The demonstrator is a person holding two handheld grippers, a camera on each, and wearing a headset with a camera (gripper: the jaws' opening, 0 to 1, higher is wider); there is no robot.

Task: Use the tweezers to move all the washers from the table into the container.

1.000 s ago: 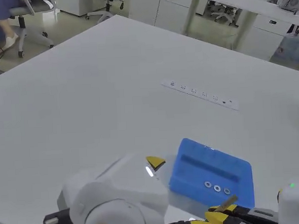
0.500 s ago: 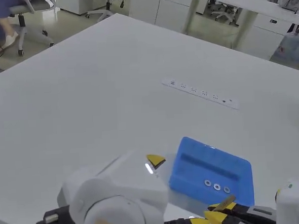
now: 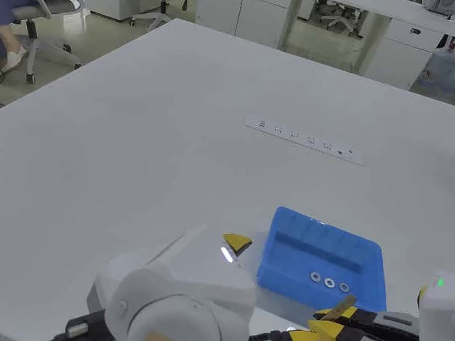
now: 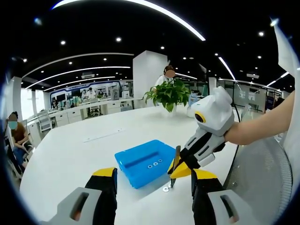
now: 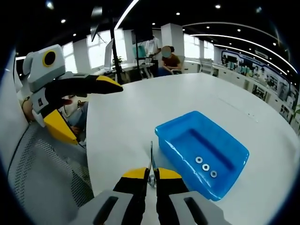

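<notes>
A blue container [image 3: 294, 247] sits on the white table and holds three washers [image 3: 329, 282]. The right gripper view shows the same container [image 5: 183, 133] and washers [image 5: 206, 167]. My right gripper [image 5: 151, 174] is shut on the thin tweezers [image 5: 151, 157], close to the container's near side. In the left gripper view the tweezers [image 4: 175, 164] point down at a loose washer [image 4: 166, 189] on the table beside the container [image 4: 136, 166]. I cannot tell whether they touch it. My left gripper [image 4: 152, 174] is open with nothing between its jaws, left of the container [image 3: 234, 247].
A white power strip [image 3: 303, 140] lies on the table beyond the container. Wide bare tabletop [image 3: 133, 145] stretches to the far and left sides. Office chairs and desks stand past the table's edges, and people sit in the background.
</notes>
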